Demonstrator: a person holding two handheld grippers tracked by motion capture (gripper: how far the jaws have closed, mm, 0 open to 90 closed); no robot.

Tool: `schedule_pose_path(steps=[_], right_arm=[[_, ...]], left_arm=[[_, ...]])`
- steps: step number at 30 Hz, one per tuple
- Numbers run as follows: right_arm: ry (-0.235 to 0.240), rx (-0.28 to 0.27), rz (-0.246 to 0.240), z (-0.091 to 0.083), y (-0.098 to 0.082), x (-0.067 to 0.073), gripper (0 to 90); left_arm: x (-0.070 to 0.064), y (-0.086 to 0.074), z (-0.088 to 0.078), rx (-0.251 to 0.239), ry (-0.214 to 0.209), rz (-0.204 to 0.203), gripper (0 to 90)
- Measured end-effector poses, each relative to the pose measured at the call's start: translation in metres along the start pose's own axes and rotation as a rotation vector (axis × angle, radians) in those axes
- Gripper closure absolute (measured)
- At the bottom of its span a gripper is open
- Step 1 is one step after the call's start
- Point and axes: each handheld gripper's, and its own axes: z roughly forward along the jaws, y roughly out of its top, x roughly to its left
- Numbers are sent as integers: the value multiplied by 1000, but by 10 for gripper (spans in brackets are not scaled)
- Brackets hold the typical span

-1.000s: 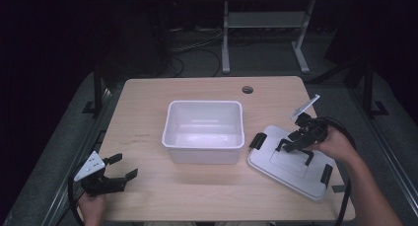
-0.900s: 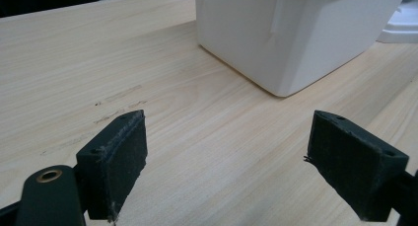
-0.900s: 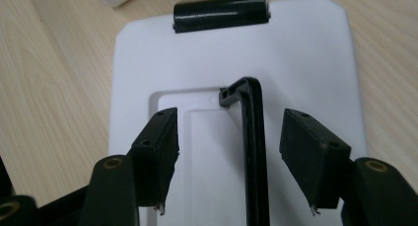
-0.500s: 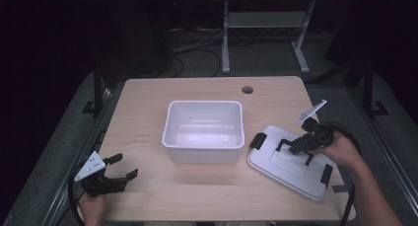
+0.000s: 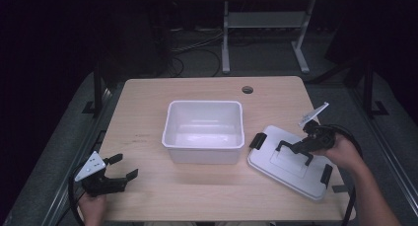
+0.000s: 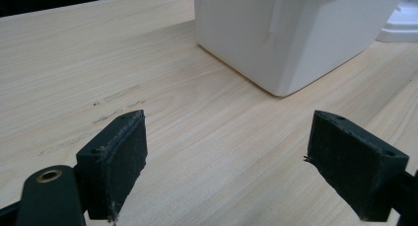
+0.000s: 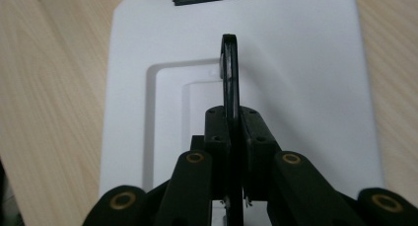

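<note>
Lid handle (image 5: 295, 146): black, raised on the grey lid (image 5: 286, 169), which lies flat on the table (image 5: 148, 112) just right of the white bin (image 5: 204, 132).
High view, right gripper (image 5: 299, 147): jaws have just been closing; now clamped on the lid handle.
High view, left gripper (image 5: 123, 169): near the table's front-left corner, jaws apart, nothing between them.
Left gripper view: pads (image 6: 118, 159) spread wide over bare wood; white bin (image 6: 296, 33) ahead.
Right gripper view: pads (image 7: 217, 132) press both sides of the lid handle (image 7: 229, 73); lid (image 7: 305, 88) beneath.
</note>
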Motion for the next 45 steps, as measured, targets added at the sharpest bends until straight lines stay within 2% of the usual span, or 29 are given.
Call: schedule_pose_path(steps=[9,19,25,28,35,38,45], right_arm=[[-6,-7,-9,-2,-3,1,843],[7,-11,-27,-7,-4,5,844],[5,-17,-37,-16,-2,10,843],[10,-41,-41,-21,-3,11,844],[13,-41,-49,-32,-2,17,844],[-5,-49,-66,-38,-1,19,844],[2,-54,-74,-52,2,23,845]], left_arm=[[0,0,0,2,2,7,147],[0,1,0,2,6,8,147],[-1,1,0,2,6,7,147],[-1,1,0,2,6,8,147],[0,1,0,2,7,9,147],[0,1,0,2,7,9,147],[1,1,0,3,8,10,147]])
